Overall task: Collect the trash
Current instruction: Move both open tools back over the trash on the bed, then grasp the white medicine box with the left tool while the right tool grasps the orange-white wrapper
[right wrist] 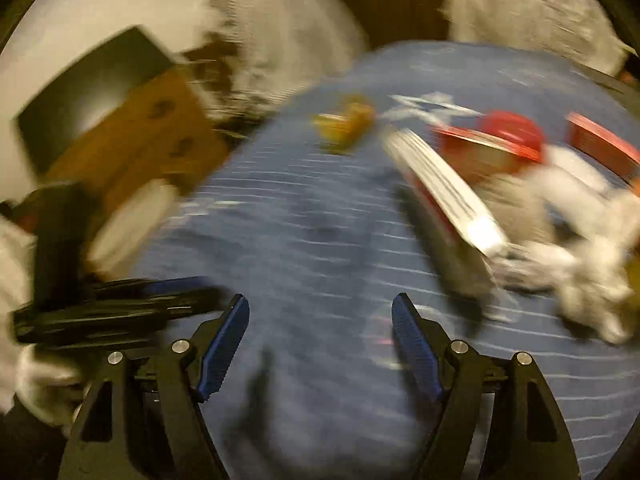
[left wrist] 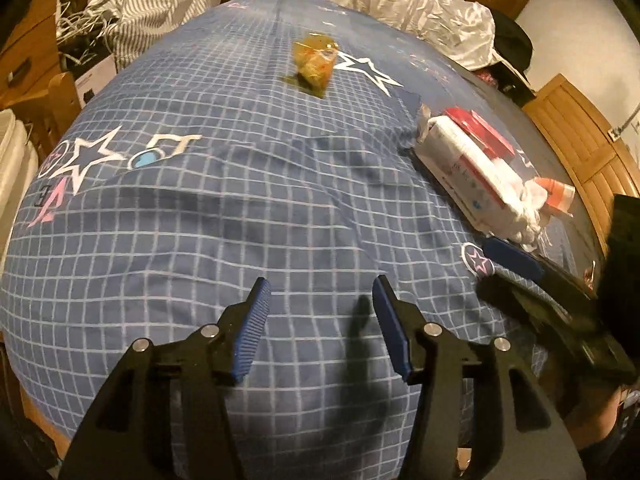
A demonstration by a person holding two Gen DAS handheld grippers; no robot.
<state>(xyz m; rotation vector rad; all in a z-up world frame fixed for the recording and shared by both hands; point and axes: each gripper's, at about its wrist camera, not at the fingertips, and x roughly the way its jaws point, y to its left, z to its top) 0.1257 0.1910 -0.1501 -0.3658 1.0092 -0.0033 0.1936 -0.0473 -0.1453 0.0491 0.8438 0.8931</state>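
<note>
A crumpled yellow-green wrapper [left wrist: 313, 65] lies on the far part of a blue checked cloth [left wrist: 224, 216]. At the right a white and red carton [left wrist: 466, 168] lies with crumpled white tissue [left wrist: 528, 208] and a red and white cup [left wrist: 558, 196]. My left gripper [left wrist: 322, 292] is open and empty above the cloth. My right gripper [right wrist: 320, 308] is open and empty. The right wrist view is blurred: the wrapper [right wrist: 346, 122], the carton [right wrist: 444, 188], a red lid [right wrist: 512, 132] and the tissue [right wrist: 580, 276] lie ahead. The right gripper also shows in the left wrist view [left wrist: 516, 264], near the tissue.
A crumpled white plastic bag [left wrist: 420, 8] lies at the far edge of the cloth. Striped fabric and white hangers [left wrist: 120, 4] pile up at the far left. Wooden furniture [left wrist: 580, 140] stands at the right. A cardboard box [right wrist: 132, 128] stands left in the right wrist view.
</note>
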